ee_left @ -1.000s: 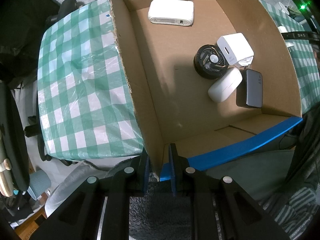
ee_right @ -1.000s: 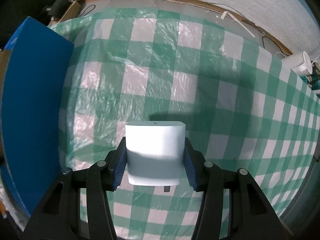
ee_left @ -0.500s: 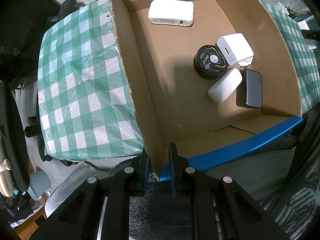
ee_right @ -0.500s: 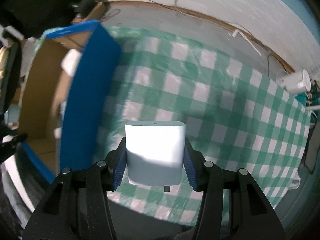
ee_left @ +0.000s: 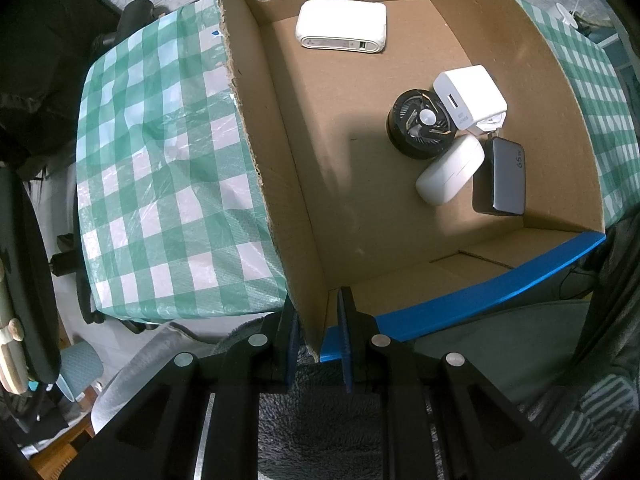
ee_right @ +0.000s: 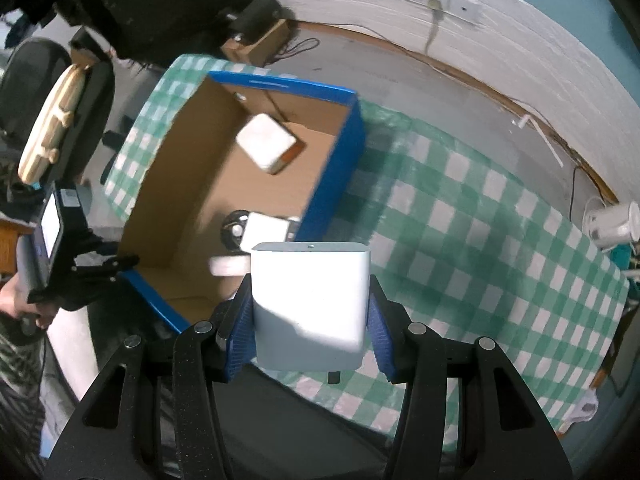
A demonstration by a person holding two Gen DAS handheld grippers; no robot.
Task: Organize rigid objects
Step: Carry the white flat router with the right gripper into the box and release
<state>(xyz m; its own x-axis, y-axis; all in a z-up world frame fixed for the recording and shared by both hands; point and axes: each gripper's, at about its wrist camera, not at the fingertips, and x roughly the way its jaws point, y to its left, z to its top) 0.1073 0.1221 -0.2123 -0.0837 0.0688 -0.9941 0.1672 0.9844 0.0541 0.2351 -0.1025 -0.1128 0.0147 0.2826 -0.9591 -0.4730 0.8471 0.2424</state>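
My left gripper point(ee_left: 317, 332) is shut on the near corner of a blue-sided cardboard box point(ee_left: 280, 184), pinching its wall from above. On the box floor lie a flat white device point(ee_left: 342, 24), a black round fan point(ee_left: 420, 122), a white charger cube point(ee_left: 470, 94), a white oval case point(ee_left: 450, 170) and a dark power bank point(ee_left: 500, 176). My right gripper point(ee_right: 310, 320) is shut on a white square adapter point(ee_right: 310, 304), held high above the table beside the cardboard box point(ee_right: 172, 160).
A green-and-white checked cloth point(ee_right: 460, 220) covers the table on both sides of the box. A white fan-like object point(ee_right: 610, 226) stands at the far right table edge. A hand point(ee_right: 18, 296) holds the other gripper's handle at left. Chairs and floor surround the table.
My right gripper has risen and swung with the adapter, so the box, first a blue wall at the left, now shows its open inside. The left gripper has not moved.
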